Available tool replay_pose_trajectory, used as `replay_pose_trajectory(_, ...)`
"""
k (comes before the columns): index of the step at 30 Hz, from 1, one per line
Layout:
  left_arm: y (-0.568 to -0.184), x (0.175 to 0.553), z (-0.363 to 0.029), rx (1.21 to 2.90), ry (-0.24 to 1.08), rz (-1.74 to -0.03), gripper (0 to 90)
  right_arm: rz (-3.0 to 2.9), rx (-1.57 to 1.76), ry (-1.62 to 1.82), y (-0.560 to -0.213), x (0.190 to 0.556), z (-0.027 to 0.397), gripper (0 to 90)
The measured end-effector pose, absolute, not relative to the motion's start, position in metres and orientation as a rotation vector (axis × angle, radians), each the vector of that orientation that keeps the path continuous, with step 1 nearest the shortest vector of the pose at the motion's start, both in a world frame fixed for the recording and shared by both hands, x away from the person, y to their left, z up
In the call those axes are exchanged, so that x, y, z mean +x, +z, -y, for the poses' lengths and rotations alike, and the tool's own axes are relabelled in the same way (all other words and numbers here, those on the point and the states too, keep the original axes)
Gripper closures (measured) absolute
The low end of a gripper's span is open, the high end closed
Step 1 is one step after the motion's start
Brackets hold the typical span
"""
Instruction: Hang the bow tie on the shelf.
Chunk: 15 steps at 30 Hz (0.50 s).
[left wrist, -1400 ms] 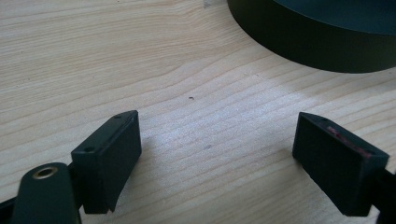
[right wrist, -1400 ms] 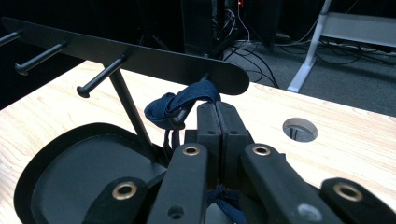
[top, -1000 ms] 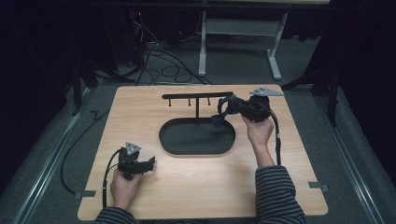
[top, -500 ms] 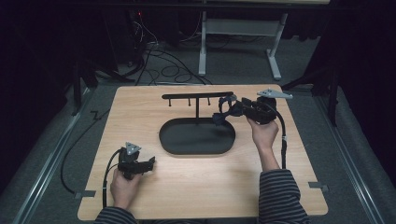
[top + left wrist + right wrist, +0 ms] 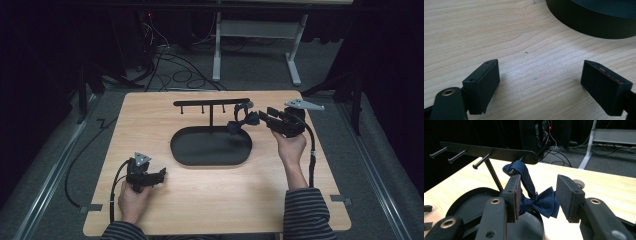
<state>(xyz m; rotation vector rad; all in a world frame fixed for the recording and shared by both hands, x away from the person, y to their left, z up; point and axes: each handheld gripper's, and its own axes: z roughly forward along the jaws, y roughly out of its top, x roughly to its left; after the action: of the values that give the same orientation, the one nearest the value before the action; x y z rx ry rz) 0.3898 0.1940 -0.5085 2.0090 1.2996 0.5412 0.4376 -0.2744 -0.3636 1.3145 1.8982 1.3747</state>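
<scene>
Drawn back toward three o'clock, the right tool [image 5: 537, 195] has just been opening off the navy fabric bow tie [image 5: 541, 202] hung on the black metal peg rack [image 5: 499, 152], so next comes withdrawing clear; the left tool [image 5: 541, 85] rests wide, empty.

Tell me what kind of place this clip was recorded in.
Most likely a lab or workshop set up for recording. A wooden table stands on grey carpet among loose cables, with the metal legs of another desk behind and dark surroundings. On the table is a black peg stand carrying a blue bow tie.
</scene>
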Motion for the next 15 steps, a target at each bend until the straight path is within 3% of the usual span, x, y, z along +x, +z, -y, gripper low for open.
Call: replay_pose_trajectory(15, -0.508, 0.39, -0.194, 2.009, 0.541, -1.3, 15.7, -1.878, 1.325, 1.376, -0.364, 0.422, 0.291, 53.9)
